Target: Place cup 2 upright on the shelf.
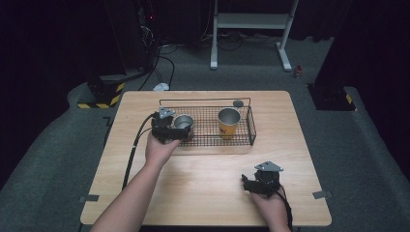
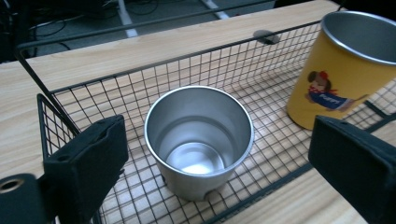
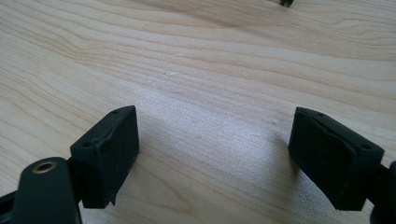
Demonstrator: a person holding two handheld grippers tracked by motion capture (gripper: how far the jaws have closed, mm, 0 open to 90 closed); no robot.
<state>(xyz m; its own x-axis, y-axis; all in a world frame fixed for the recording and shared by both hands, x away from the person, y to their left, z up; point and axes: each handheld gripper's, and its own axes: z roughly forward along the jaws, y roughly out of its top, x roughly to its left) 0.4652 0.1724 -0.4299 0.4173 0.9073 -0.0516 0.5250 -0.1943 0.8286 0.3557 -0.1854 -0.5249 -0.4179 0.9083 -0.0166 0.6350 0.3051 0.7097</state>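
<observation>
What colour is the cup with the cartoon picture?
Yellow cup, silvery inside; the left gripper view shows it best.

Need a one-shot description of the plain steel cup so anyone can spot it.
On the wooden table sits a black wire basket. At its left end stands the bare silver steel cup, unlike the yellow cup with a cartoon print at the right.

A pale wooden counter (image 1: 208,169) carries a black wire basket (image 1: 205,140) toward twelve o'clock, a small dark round disc (image 1: 238,103) just beyond the basket's far rail, and the right claw (image 1: 249,185) resting near five o'clock.
</observation>
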